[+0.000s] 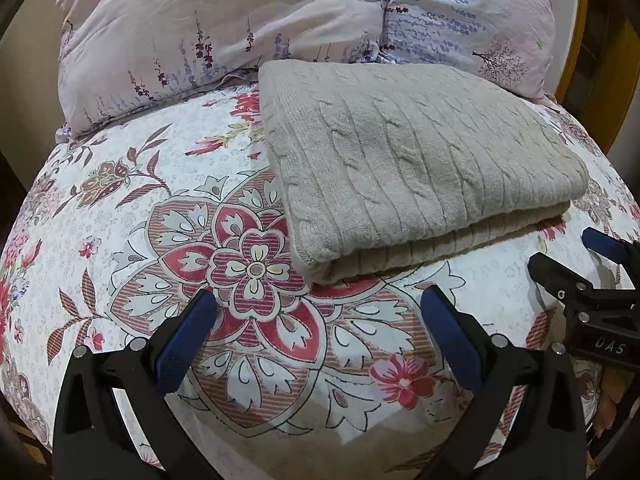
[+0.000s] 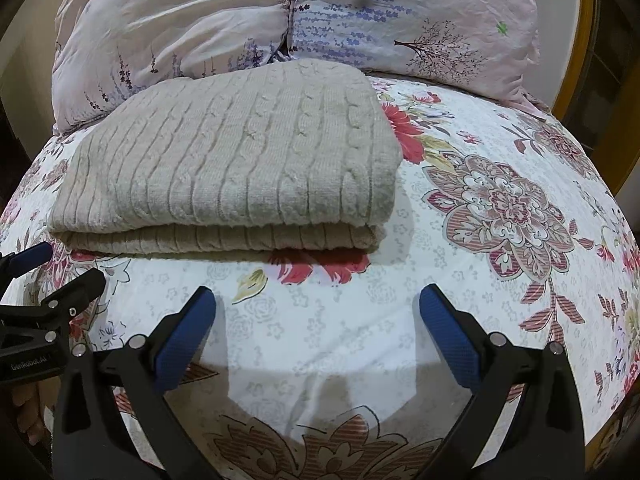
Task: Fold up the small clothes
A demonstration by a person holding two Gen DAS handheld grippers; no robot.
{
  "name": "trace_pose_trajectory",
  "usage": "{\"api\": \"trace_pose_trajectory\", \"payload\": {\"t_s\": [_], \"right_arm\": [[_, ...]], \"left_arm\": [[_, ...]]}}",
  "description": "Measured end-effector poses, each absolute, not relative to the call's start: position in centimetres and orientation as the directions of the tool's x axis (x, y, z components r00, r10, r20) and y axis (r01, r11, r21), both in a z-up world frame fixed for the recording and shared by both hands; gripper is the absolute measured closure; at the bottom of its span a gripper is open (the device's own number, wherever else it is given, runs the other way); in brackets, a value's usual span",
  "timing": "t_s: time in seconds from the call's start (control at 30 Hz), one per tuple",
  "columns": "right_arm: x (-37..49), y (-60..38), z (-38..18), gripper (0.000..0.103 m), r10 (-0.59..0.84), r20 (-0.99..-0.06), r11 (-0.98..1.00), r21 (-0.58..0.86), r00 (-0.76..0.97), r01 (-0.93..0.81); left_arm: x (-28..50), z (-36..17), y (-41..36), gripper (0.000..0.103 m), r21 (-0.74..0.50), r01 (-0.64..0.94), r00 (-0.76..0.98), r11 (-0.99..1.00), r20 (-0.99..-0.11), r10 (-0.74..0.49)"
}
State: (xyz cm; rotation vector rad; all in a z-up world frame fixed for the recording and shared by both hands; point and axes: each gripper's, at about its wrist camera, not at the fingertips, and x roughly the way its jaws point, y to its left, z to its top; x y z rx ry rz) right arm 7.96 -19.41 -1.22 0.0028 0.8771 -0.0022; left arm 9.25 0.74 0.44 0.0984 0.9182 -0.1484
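A beige cable-knit sweater (image 1: 416,160) lies folded in a flat stack on the floral bedsheet (image 1: 120,208); it also shows in the right wrist view (image 2: 240,164). My left gripper (image 1: 320,304) is open and empty, just in front of the sweater's near left corner. My right gripper (image 2: 318,300) is open and empty, in front of the sweater's near right edge. The right gripper also shows at the right edge of the left wrist view (image 1: 568,258), and the left gripper at the left edge of the right wrist view (image 2: 64,264).
Two pale pink pillows with lavender prints (image 1: 224,28) (image 2: 400,16) lean behind the sweater. A wooden bed frame edge (image 2: 576,60) curves along the right. The bedsheet (image 2: 500,200) stretches to the right of the sweater.
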Motion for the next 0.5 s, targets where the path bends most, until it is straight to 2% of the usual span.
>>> {"api": "trace_pose_trajectory", "payload": {"t_s": [0.5], "right_arm": [[7.96,-19.51,-1.28,0.002,-0.003,-0.767,1.0,0.002,0.641,0.007]], "left_arm": [[9.28,0.43,0.75,0.001,0.021,0.17,0.598,0.985,-0.797,-0.086]]}}
